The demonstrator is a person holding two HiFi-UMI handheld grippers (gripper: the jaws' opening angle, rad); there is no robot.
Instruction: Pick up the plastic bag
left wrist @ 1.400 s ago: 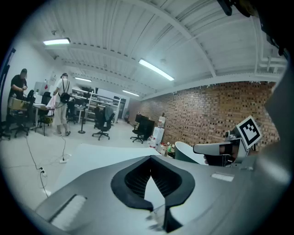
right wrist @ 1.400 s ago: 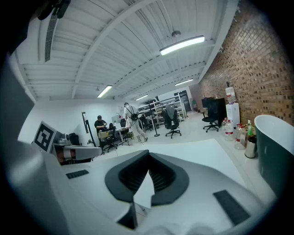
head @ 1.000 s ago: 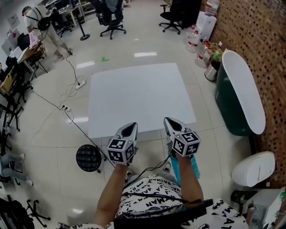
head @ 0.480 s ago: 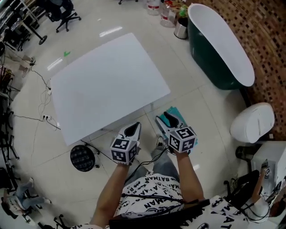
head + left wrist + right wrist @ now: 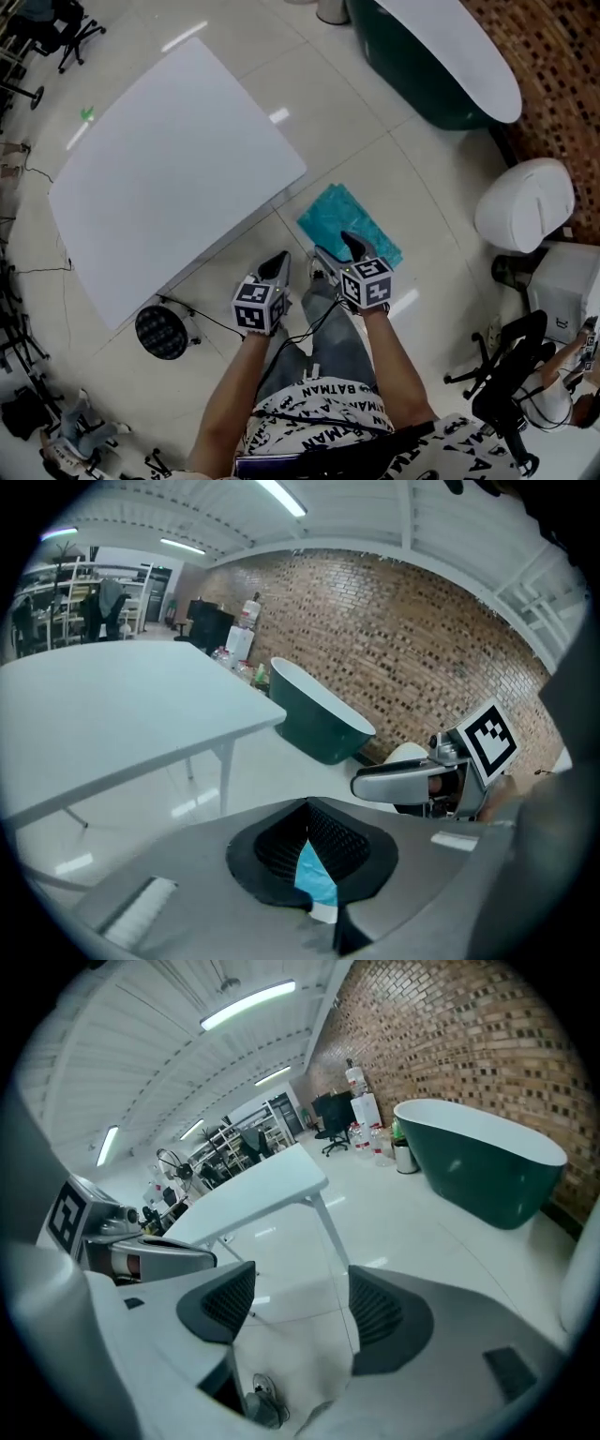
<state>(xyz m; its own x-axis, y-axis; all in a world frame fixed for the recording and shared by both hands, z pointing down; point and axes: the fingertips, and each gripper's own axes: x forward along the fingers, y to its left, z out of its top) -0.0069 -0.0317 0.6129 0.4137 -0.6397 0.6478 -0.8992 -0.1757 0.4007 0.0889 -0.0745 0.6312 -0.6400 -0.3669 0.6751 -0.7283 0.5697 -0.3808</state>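
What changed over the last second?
Both grippers dropped toward the teal plastic bag on the floor: left gripper, jaws together; right gripper, jaws have just been opening, nothing between them. Nothing held. Bag and white table stayed put.

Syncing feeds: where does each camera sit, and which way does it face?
Head view: on the head, steeply down at the teal plastic bag; forearms, left gripper, right gripper show.
Left gripper view: along its shut jaws toward the dark green bathtub.
Right gripper view: along its empty jaws, just opening, toward the white table.
Gripper views share bathtub and table.
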